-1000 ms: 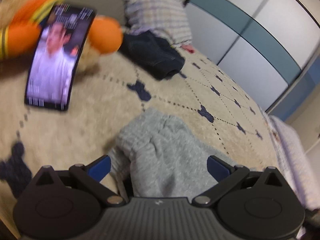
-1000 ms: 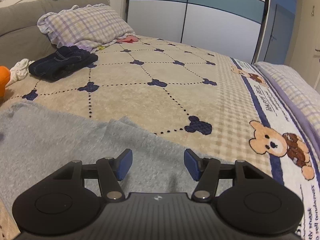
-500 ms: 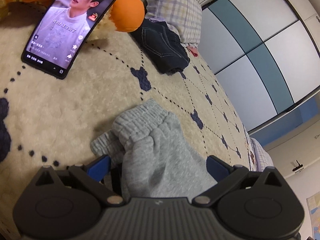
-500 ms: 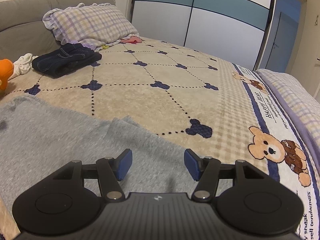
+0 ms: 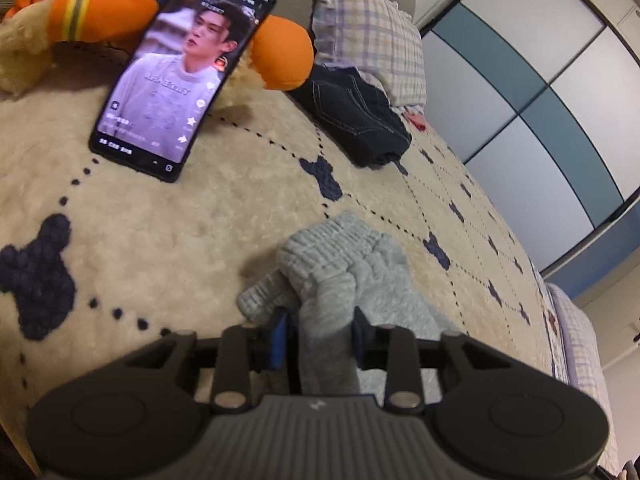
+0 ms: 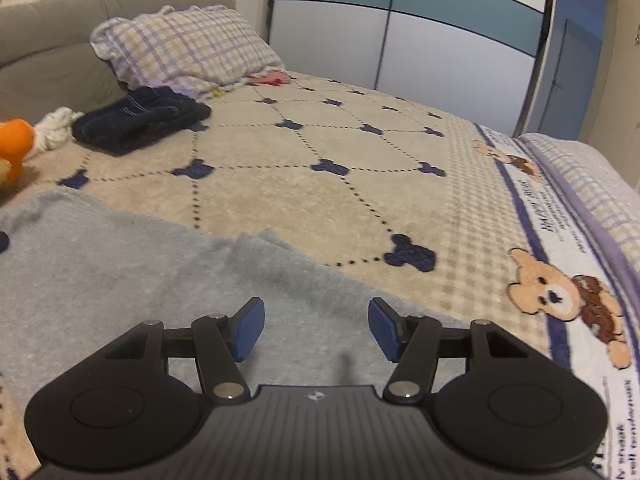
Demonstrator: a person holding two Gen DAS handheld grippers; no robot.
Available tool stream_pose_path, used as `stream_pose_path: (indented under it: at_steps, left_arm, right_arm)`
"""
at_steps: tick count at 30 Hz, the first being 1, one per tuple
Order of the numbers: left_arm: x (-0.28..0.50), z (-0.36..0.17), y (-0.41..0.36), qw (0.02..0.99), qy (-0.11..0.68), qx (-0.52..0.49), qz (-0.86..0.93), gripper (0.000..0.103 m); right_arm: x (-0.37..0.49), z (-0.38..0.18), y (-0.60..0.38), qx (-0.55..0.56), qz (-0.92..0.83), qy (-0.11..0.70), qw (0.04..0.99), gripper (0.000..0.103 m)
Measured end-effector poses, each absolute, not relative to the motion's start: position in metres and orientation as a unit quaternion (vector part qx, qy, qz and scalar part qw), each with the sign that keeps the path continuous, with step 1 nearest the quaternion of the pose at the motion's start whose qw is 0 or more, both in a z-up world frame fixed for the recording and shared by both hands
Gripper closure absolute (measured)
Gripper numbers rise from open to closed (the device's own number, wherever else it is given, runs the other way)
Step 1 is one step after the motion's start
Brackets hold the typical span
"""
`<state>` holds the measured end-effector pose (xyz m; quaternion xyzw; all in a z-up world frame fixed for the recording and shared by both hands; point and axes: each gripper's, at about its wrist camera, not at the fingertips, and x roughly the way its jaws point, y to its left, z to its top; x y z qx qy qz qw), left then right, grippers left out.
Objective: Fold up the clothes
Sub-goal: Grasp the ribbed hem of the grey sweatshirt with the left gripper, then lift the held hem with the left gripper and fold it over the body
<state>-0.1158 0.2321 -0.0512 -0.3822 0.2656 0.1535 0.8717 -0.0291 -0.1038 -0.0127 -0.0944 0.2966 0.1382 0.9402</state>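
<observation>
- Your left gripper [image 5: 320, 340] is closing on the grey knit garment [image 5: 352, 280]; a bunched fold of it stands between the blue pads [image 5: 279, 338], which press it from both sides.
- The gripped part is the ribbed, gathered end of the garment. It humps up just ahead of the fingers, and a small flap sticks out to the left.
- Your right gripper [image 6: 316, 328] has its jaws released, standing apart with nothing between them. It hovers over the flat spread of the same grey knit garment [image 6: 120, 280]; whether the pads touch the cloth, you cannot tell.
- The garment lies on the beige fleece blanket [image 6: 320, 200] with dotted diamond lines and navy mouse-head shapes, covering the bed. From the right wrist view it fills the lower left, its edge running diagonally toward the fingers.
- Folded dark denim jeans [image 6: 140, 124] sit well apart from the garment, near the checked pillow [image 6: 180, 52] at the head of the bed.
- A phone [image 5: 184, 76] with its screen lit leans against an orange plush toy [image 5: 100, 12], ahead and left of your left gripper, apart from the garment.
- A teddy bear print [image 6: 560, 296] runs along the blanket's white border on the right.
- Wardrobe doors [image 6: 440, 32] in white and teal panels stand behind the bed.
- A small white cloth [image 6: 56, 128] lies just beside the jeans.
</observation>
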Motion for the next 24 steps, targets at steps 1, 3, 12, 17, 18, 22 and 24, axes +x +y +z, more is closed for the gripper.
stream_pose_path:
  at_steps: [1,3,12,17,18,22,24]
  left_arm:
    - [-0.117,-0.050,0.230,0.875,0.260,-0.380,0.152,0.082]
    - [-0.120,-0.044,0.226,0.884,0.238,-0.379,0.135,0.087]
    - [-0.133,-0.012,0.199,0.931,0.158,-0.320,0.082,0.088]
    - [-0.139,0.000,0.186,0.943,0.128,-0.301,0.064,0.088]
    - [-0.138,-0.001,0.188,0.940,0.133,-0.306,0.067,0.088]
    - [-0.131,-0.017,0.204,0.914,0.181,-0.343,0.118,0.087]
    - [-0.128,-0.028,0.214,0.899,0.208,-0.359,0.139,0.086]
  right_arm:
    - [-0.031,-0.012,-0.103,-0.088,0.153,0.295,0.939,0.042]
    - [-0.036,-0.010,-0.099,-0.075,0.197,0.294,0.932,0.043]
    - [-0.051,-0.017,-0.068,-0.057,0.368,0.350,0.859,0.080]
    - [-0.049,-0.030,-0.059,-0.072,0.369,0.396,0.838,0.084]
    - [-0.051,-0.030,-0.059,-0.074,0.369,0.395,0.838,0.084]
    - [-0.054,-0.029,-0.060,-0.077,0.368,0.394,0.839,0.084]
    - [-0.053,-0.029,-0.061,-0.079,0.368,0.393,0.839,0.084]
